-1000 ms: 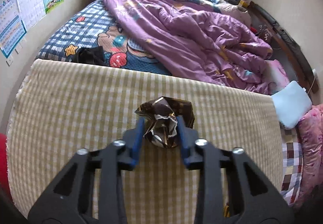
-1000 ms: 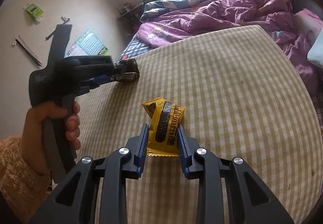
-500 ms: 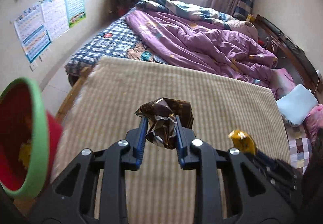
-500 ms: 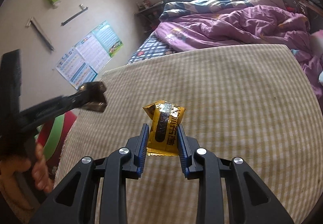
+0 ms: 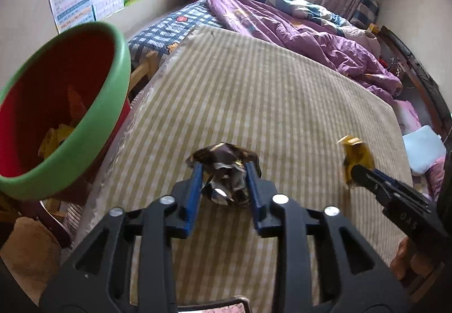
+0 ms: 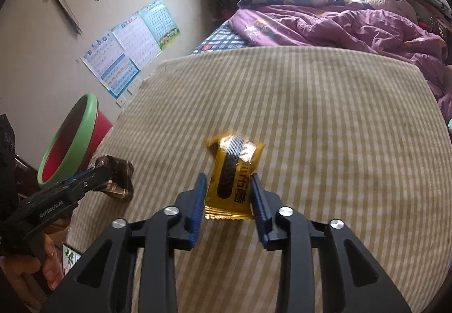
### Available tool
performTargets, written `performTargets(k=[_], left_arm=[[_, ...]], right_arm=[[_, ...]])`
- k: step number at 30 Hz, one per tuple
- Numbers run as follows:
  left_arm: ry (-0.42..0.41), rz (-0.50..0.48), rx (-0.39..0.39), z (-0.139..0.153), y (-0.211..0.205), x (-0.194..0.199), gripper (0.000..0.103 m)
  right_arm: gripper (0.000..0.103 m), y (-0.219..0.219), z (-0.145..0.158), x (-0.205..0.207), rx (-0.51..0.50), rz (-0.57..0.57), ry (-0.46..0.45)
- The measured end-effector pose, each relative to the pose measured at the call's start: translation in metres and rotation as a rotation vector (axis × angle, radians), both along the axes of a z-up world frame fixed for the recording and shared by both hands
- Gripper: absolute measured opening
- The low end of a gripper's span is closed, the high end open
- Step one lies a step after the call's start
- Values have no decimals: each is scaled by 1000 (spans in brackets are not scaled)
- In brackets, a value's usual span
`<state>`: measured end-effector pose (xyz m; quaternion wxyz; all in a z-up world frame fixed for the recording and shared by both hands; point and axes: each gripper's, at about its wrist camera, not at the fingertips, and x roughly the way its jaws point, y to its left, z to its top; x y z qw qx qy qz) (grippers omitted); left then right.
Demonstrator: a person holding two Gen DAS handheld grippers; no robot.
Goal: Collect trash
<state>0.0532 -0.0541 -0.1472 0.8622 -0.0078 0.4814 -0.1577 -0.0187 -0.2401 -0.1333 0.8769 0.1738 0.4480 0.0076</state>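
Left gripper point(image 5: 224, 172) jaws have just been loosening around the crumpled dark wrapper point(image 5: 226, 169); right gripper point(image 6: 228, 188) likewise, yellow packet point(image 6: 233, 172) between. Only the left view shows yellow scraps inside the red bin point(image 5: 93, 104).

Red bin point(image 5: 65, 104) cut off at left edge, contents blurred.

"GenRobot.AI" on left gripper point(image 6: 106, 172) body
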Motion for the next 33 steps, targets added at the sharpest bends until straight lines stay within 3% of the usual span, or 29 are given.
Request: performTargets(k=[1, 2, 8, 11, 21, 24, 28, 33], left_arm=[[-9, -1, -8, 1, 1, -1, 46], [-20, -1, -15, 3, 3, -2, 53], [-72, 27, -18, 7, 9, -7, 73], [-90, 21, -11, 6, 6, -9, 76], [35, 7, -25, -16, 7, -5, 76], [47, 1, -26, -18, 9, -4, 63], [50, -10, -35, -18, 9, -4, 53], [41, -13, -40, -18, 14, -6, 52]], right_arm=[[55, 1, 0, -2, 1, 1, 0], [60, 2, 1, -4, -1, 2, -4], [82, 8, 16, -8, -40, 35, -61], [89, 8, 21, -10, -52, 44, -85], [89, -9, 15, -7, -19, -54, -45], [88, -8, 13, -3, -17, -56, -31], [79, -6, 10, 4, -15, -48, -23], [48, -8, -2, 13, -2, -66, 13]])
